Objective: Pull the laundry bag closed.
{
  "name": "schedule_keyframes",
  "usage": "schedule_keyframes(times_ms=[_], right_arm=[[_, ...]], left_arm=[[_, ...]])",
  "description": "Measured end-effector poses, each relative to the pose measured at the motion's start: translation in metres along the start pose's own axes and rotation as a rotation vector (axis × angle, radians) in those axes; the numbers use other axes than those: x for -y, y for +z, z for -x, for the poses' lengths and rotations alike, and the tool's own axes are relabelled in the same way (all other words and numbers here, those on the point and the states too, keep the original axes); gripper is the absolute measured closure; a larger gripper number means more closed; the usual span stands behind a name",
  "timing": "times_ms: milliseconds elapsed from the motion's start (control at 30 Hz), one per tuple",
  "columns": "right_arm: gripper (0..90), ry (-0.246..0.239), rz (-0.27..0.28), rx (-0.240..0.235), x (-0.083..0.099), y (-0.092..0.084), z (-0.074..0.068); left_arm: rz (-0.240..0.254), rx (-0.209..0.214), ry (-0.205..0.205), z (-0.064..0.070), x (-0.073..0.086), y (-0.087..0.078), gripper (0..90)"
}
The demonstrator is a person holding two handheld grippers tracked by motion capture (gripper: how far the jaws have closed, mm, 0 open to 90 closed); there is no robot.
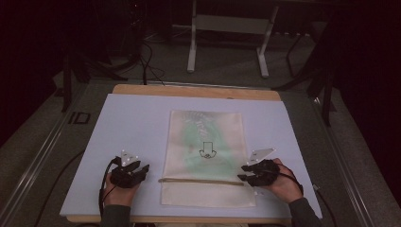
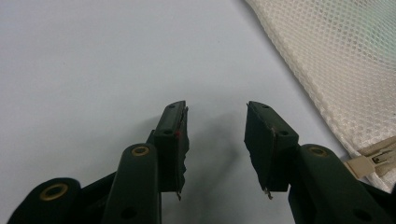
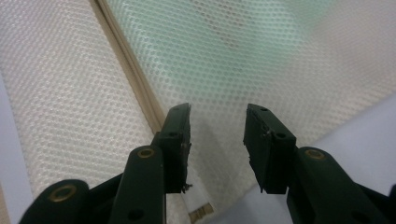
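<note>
Hovering spread over mesh bag (image 3: 280, 60), right gripper (image 3: 217, 121) (zipper (image 3: 126, 70) close-up), left gripper (image 2: 215, 122) spread

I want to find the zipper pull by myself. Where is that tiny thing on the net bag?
Look at the pale blue table cover and the cream mesh bag lying in its middle. A tan zipper line crosses the bag near the person's edge. At its left end, beside the left tongs, sits the zipper pull: a small beige tab, the one hard, smooth bit on all that netting.

Lab: bare work table (image 1: 132, 113); floor cables (image 1: 146, 61); metal stand (image 1: 227, 28).
</note>
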State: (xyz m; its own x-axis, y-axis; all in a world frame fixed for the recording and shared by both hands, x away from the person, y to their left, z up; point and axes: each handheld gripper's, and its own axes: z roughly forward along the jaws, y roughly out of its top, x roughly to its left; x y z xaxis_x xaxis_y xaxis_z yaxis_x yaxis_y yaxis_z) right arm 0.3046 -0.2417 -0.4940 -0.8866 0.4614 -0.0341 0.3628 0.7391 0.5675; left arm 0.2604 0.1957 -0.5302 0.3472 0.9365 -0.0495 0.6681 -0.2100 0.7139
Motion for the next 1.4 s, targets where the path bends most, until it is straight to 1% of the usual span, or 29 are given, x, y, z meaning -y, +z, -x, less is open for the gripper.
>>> schedule_keyframes(times_ms=[200, 400, 667, 800, 967, 1400], right_arm=[[61.1, -0.008, 0.001, -0.012, -0.004, 0.004, -0.003], [60.9, -0.032, 0.009, -0.025, -0.014, 0.007, -0.008], [61.0, -0.056, 0.005, -0.04, -0.02, 0.013, -0.012], [60.9, -0.061, 0.006, -0.042, -0.024, 0.014, -0.015], [60.9, -0.081, 0.01, -0.049, -0.03, 0.016, -0.017], [60.0, -0.111, 0.016, -0.066, -0.045, 0.025, -0.025]], left_arm=[[-0.001, 0.002, 0.003, 0.0, 0.0, 0.0, 58.1], [-0.002, 0.002, 0.005, 0.001, 0.0, 0.0, 57.8], [-0.005, 0.004, 0.011, 0.002, 0.0, 0.001, 57.9], [-0.004, 0.004, 0.012, 0.002, 0.0, 0.0, 57.8], [-0.002, 0.005, 0.011, 0.002, 0.0, 0.0, 57.8], [-0.002, 0.004, 0.012, 0.001, 0.0, 0.0, 57.7]])
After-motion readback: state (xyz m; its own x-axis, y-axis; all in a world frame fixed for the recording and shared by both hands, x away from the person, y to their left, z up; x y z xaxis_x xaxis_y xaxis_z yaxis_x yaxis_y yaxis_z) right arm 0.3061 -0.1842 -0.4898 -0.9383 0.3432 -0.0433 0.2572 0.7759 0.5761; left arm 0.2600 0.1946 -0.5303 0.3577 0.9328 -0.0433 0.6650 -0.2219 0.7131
